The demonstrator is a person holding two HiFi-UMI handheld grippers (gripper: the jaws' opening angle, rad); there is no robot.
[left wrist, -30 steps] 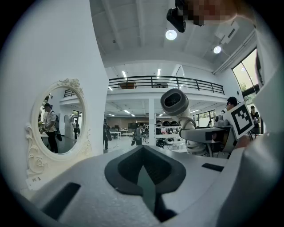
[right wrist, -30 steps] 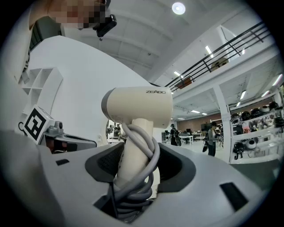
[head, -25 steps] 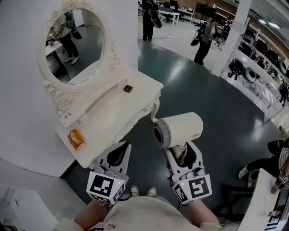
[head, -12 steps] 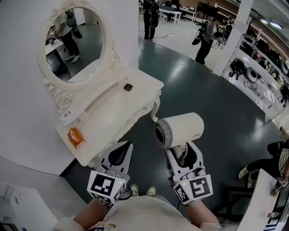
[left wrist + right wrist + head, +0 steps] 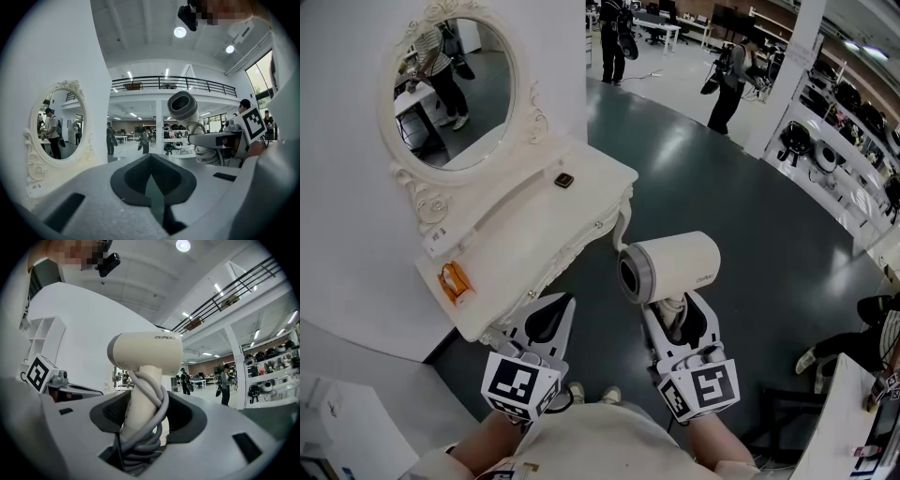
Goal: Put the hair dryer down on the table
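A cream hair dryer (image 5: 670, 266) with its grey cord wound round the handle stands upright in my right gripper (image 5: 680, 319), which is shut on the handle. In the right gripper view the hair dryer (image 5: 146, 355) fills the middle, handle and cord between the jaws of the right gripper (image 5: 140, 427). It hangs over the dark floor, to the right of the white dressing table (image 5: 591, 183). My left gripper (image 5: 546, 323) is shut and holds nothing, close to the table's near corner. From the left gripper view the left gripper (image 5: 152, 183) has its jaws together, and the hair dryer (image 5: 183, 106) shows beyond.
An oval mirror (image 5: 455, 89) in a carved white frame stands at the back of the table. A small dark object (image 5: 565, 181) and an orange item (image 5: 455, 284) lie on the tabletop. People stand far off on the floor (image 5: 722, 75). Shelves (image 5: 834, 141) line the right.
Both grippers and the hair dryer have hardly moved; the view has shifted very slightly.
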